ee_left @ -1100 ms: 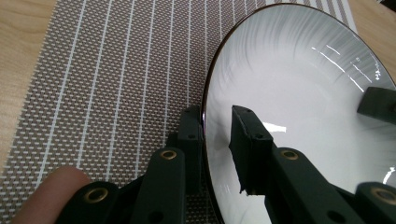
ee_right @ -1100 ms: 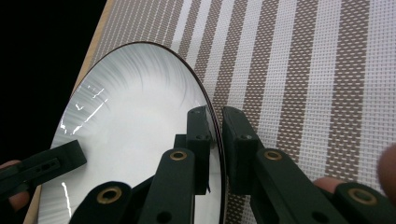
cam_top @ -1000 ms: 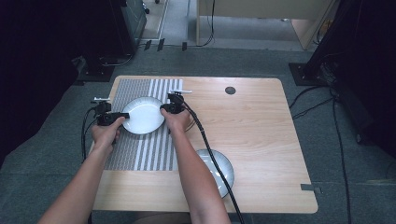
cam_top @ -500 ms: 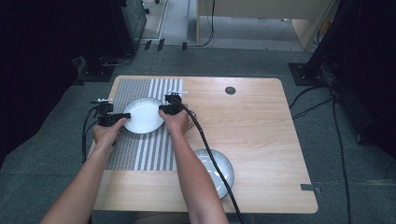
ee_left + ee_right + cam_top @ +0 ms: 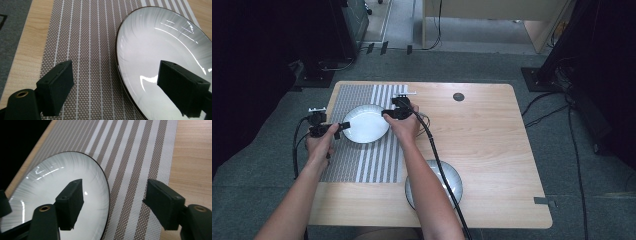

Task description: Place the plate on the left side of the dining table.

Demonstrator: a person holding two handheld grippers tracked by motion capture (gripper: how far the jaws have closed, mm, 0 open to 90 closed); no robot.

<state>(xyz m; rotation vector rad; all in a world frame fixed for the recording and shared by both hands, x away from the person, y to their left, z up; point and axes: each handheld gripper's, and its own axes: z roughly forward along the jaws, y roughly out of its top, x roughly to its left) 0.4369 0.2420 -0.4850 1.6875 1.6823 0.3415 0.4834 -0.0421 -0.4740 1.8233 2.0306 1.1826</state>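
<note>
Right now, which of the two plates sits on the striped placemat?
The white plate between both open grippers; the darker grey plate lies on bare wood at the table's near edge.

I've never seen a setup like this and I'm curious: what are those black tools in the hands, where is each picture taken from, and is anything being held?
A person sits at a light wooden table and holds a handheld two-jaw clamp in each hand: the left gripper and the right gripper. One picture looks down from above; the other two come from cameras riding on each gripper. A white round plate with a dark rim lies on a brown-and-white striped woven placemat; a second grey plate lies nearer the person. Both grippers' jaws have just been opening and straddle the white plate's rim without pressing it, so nothing is held.
</note>
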